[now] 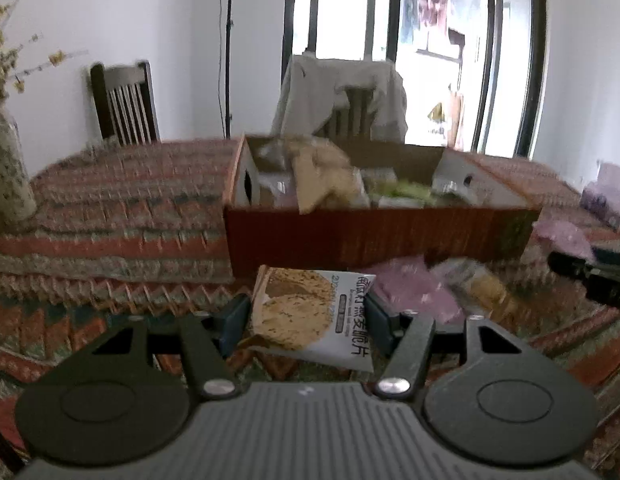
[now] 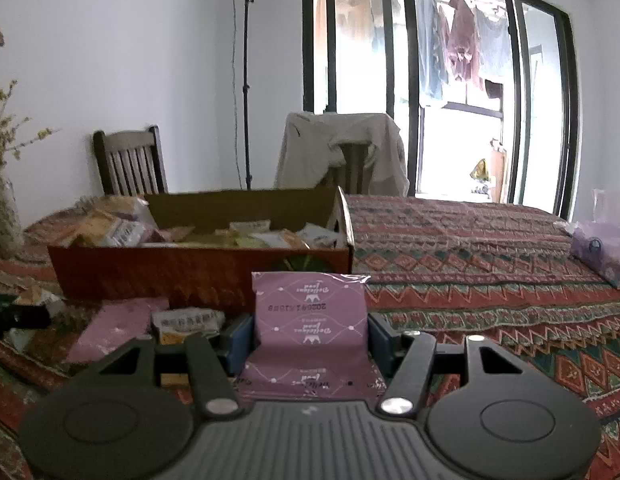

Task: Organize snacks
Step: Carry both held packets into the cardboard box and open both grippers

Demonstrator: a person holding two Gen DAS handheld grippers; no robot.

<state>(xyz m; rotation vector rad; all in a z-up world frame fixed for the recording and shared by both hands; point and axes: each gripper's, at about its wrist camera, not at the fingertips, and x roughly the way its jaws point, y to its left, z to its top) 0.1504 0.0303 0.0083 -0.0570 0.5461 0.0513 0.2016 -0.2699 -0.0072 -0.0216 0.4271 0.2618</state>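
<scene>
**A:** So what's being held by the left gripper [image 1: 310, 314] here?

**B:** A white cracker packet [image 1: 310, 316] with round biscuits printed on it is clamped between the 2 blue pads [image 1: 234, 320]. The jaws are set about halfway, pressed on both side edges of the packet, and it's lifted off the patterned tablecloth [image 1: 109, 208]. The open cardboard box [image 1: 374, 236] is seen right behind it, already stuffed with other snack bags.

**A:** And the right gripper [image 2: 310, 340]?

**B:** Same deal. A purple packet [image 2: 310, 320] is pinched upright between its pads, jaws about half-width, print shown upside down. The box is seen ahead and a bit left in that view.

**A:** Anything left on the table?

**B:** Yep. Another purple bag [image 2: 113, 328] and a small yellowish packet [image 2: 187, 322] are lying loose on the cloth, just in front of the box. A pale purple tissue pack [image 2: 602, 252] is parked far off at the right edge. The left view is blurred, so the box contents can't be read clearly there.
</scene>
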